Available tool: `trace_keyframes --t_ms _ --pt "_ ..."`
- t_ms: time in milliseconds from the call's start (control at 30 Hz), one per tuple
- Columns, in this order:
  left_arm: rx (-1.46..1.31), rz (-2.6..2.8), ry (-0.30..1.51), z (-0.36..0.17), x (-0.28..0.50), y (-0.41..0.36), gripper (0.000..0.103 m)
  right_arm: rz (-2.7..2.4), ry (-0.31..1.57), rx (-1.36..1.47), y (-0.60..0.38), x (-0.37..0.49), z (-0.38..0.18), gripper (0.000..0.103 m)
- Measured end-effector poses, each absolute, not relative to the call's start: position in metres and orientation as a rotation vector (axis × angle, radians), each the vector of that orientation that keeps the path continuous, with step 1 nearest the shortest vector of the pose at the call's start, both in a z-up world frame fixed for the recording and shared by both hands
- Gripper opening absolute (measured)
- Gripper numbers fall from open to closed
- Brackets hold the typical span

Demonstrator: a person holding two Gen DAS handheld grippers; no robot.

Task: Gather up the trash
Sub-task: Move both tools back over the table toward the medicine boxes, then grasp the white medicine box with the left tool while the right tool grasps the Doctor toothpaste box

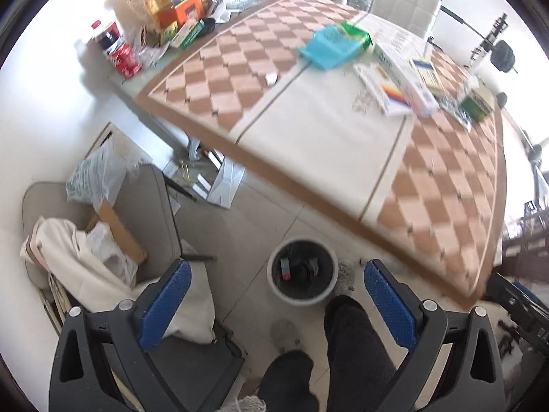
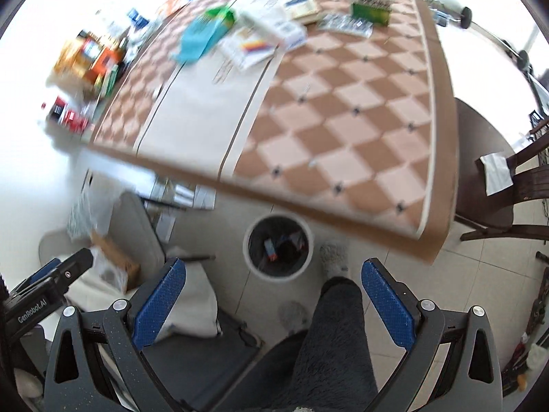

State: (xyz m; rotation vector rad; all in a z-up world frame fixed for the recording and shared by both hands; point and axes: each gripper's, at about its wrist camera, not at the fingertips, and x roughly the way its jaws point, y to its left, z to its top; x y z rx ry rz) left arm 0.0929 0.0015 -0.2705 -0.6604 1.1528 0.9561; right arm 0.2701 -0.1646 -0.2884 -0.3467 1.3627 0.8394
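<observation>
Blue textured pads line the fingers of both grippers, and both pairs are spread wide with nothing held between them. The left gripper (image 1: 276, 304) is pointed down at the floor, and the right gripper (image 2: 272, 304) is aimed much the same way; part of the left tool is seen at the lower left edge of the right view. Between each pair of fingers a bin (image 1: 302, 271) is seen standing on the tiled floor, just off the desk's near edge. It is round, with a pale rim and wall and a dark liner, and a few small items lie inside, one with red and blue on it. Dark-trousered legs (image 1: 357, 343) and a pale slipper are seen beside the bin. A grey chair (image 1: 144, 206) piled with bags and cloth stands to the left. Farther out, the desk (image 1: 319, 130) is covered by a brown-and-pink checked cloth with a cream band. On it lie a teal wrapper (image 1: 326, 49), a green packet, white boxes and leaflets, all blurred. Cans, bottles and orange cartons are heaped at the far left corner.
</observation>
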Motion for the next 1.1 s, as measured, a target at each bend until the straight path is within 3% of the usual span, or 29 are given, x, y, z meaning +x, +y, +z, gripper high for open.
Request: trace_keyframes --t_ms 200,300,433,533,667,700,733,800,1100 --pt "-0.664 1.066 1.196 -0.284 0.173 0.069 0.103 0.819 1.368 -0.340 -0.109 0.375 -0.298 0.101" --pt "-0.651 1.145 1.239 -0.301 0.209 0.103 0.103 0.849 1.390 -0.382 -0.051 0.428 -0.313 0.073" --pt "-0.660 1.200 1.317 -0.326 0.243 0.148 0.103 0.909 1.372 -0.448 0.043 0.482 -0.333 0.072" --pt "-0.698 1.222 1.353 -0.339 0.256 0.171 0.103 0.944 1.386 -0.531 0.114 0.508 -0.357 0.050" --pt "-0.775 1.210 1.364 -0.351 0.275 0.190 0.103 0.976 1.381 -0.660 0.186 0.523 -0.384 0.050" --pt "-0.797 1.192 1.367 -0.355 0.282 0.193 0.103 0.957 1.343 -0.717 0.198 0.523 -0.388 0.064" --pt "-0.826 1.165 1.368 -0.359 0.291 0.194 0.103 0.967 1.315 -0.765 0.210 0.523 -0.391 0.064" --pt "-0.899 1.094 1.367 -0.367 0.308 0.197 0.102 0.984 1.352 -0.771 0.216 0.527 -0.398 0.046" --pt "-0.995 0.903 1.398 -0.402 0.387 0.202 0.102 0.885 1.500 -0.648 0.142 0.570 -0.403 0.043"
